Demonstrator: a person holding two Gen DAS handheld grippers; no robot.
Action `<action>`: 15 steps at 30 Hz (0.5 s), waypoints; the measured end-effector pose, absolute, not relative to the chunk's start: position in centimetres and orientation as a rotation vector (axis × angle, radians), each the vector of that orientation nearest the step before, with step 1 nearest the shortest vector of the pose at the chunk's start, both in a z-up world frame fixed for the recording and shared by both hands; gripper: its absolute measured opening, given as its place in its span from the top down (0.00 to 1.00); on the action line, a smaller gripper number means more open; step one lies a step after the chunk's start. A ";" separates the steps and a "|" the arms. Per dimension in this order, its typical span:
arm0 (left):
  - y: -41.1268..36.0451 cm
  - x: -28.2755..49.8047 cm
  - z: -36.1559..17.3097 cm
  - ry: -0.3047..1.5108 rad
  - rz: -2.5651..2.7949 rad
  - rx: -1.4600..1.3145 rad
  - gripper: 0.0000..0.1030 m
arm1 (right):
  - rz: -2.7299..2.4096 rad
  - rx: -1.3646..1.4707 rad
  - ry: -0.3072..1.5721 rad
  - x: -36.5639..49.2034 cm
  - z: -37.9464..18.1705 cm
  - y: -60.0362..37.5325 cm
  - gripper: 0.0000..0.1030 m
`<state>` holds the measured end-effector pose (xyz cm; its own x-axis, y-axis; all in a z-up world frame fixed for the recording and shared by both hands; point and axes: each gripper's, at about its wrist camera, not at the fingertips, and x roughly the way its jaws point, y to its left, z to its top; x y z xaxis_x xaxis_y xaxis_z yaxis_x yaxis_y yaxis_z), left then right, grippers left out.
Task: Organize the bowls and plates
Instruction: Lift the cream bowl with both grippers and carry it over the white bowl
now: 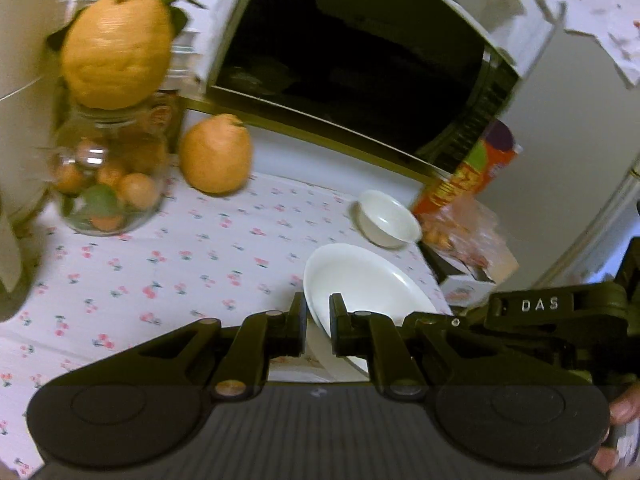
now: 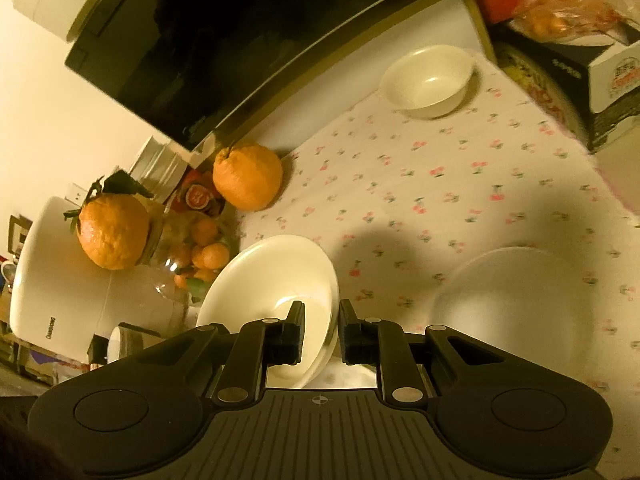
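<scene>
In the left wrist view my left gripper [image 1: 318,308] is shut on the near rim of a white plate [image 1: 360,280], held tilted over the cherry-print cloth [image 1: 160,264]. A small white bowl [image 1: 386,218] stands just beyond it. Part of the other gripper's black body [image 1: 536,304] shows at the right. In the right wrist view my right gripper [image 2: 320,312] is shut on the rim of a shallow white dish [image 2: 276,272], lifted and tilted. Another white plate [image 2: 516,300] shows low over the cloth to its right, in shadow. The small bowl [image 2: 430,80] stands far back.
A dark-fronted oven [image 1: 352,60] fills the back. A glass jar of small oranges [image 1: 108,184] with a big citrus [image 1: 116,48] on top stands left, another citrus [image 1: 216,154] beside it. A snack box [image 1: 468,176] and a fruit bag [image 1: 464,232] crowd the right edge.
</scene>
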<state>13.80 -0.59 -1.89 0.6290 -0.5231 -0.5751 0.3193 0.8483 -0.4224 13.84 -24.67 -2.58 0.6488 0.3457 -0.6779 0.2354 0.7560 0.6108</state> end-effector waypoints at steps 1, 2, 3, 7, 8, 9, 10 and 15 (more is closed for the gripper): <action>-1.1 13.5 -1.9 0.748 -0.504 -0.287 0.90 | 0.065 0.737 0.882 13.5 -2.5 -25.2 0.83; -1.6 13.3 -1.9 0.749 -0.520 -0.281 0.90 | 0.060 0.737 0.881 13.2 -2.4 -25.6 0.83; -2.0 13.1 -2.0 0.751 -0.532 -0.276 0.90 | 0.052 0.737 0.878 12.8 -2.4 -26.3 0.83; -3.7 12.4 -2.3 0.761 -0.578 -0.248 0.90 | 0.020 0.728 0.879 11.6 -2.3 -28.0 0.83; -4.2 12.2 -2.4 0.765 -0.588 -0.242 0.90 | 0.013 0.727 0.879 11.3 -2.3 -28.4 0.83; -4.5 12.1 -2.5 0.768 -0.596 -0.239 0.90 | 0.007 0.726 0.880 11.1 -2.4 -28.8 0.83; -4.8 12.0 -2.6 0.771 -0.605 -0.234 0.90 | 0.001 0.724 0.880 10.9 -2.4 -29.1 0.83; -6.2 11.4 -2.9 0.783 -0.639 -0.211 0.90 | -0.023 0.723 0.876 9.9 -2.4 -30.6 0.81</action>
